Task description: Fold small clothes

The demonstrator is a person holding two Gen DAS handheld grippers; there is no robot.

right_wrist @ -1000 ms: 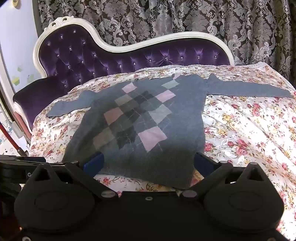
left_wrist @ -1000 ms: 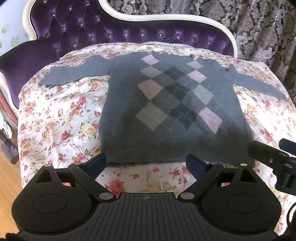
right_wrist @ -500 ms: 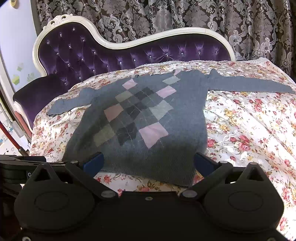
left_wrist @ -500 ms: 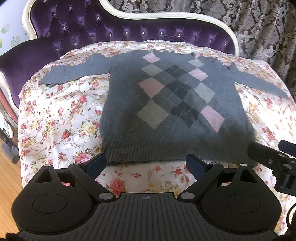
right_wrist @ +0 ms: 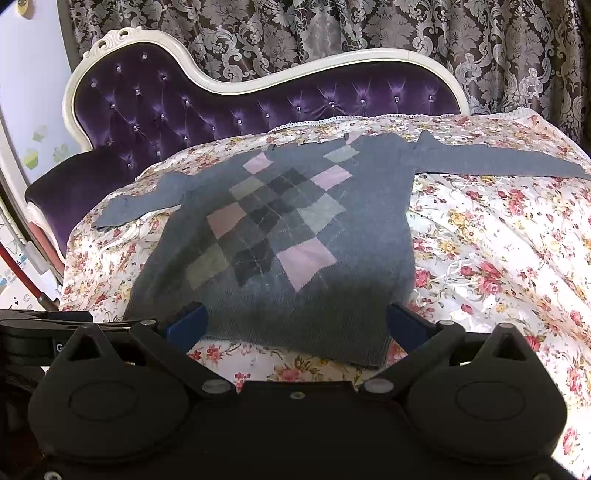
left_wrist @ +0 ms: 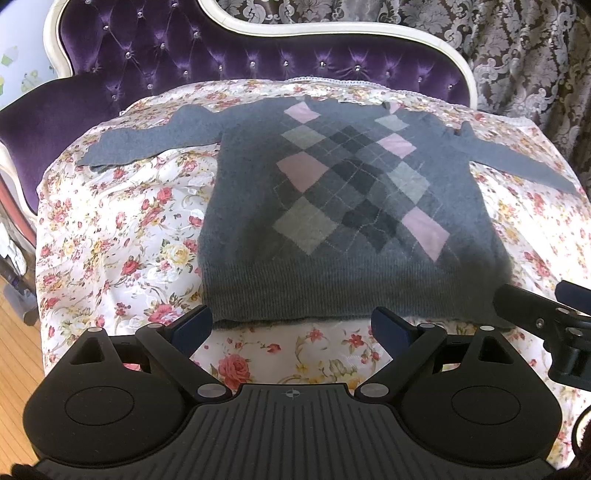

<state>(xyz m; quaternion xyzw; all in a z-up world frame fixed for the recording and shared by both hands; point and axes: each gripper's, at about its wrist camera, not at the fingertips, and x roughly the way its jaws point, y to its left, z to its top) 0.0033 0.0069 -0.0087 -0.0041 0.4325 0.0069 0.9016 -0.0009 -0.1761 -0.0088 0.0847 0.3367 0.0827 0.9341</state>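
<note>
A small grey sweater (left_wrist: pixel 332 229) with a pink and grey argyle front lies flat, front up, on a floral cloth, both sleeves spread out sideways. It also shows in the right wrist view (right_wrist: pixel 288 251). My left gripper (left_wrist: pixel 291 325) is open and empty, just short of the sweater's hem. My right gripper (right_wrist: pixel 295 321) is open and empty, its jaws standing either side of the hem's right part, apart from it. The right gripper also shows at the right edge of the left wrist view (left_wrist: pixel 546 314).
The floral cloth (left_wrist: pixel 110 240) covers a purple tufted sofa (left_wrist: pixel 184 48) with a white frame. Patterned curtains (right_wrist: pixel 369 29) hang behind. Wooden floor (left_wrist: pixel 14 332) shows at the left, beyond the cloth's edge.
Both grippers have moved slightly nearer to the sweater's hem. The sweater has not moved and both grippers stay open.
</note>
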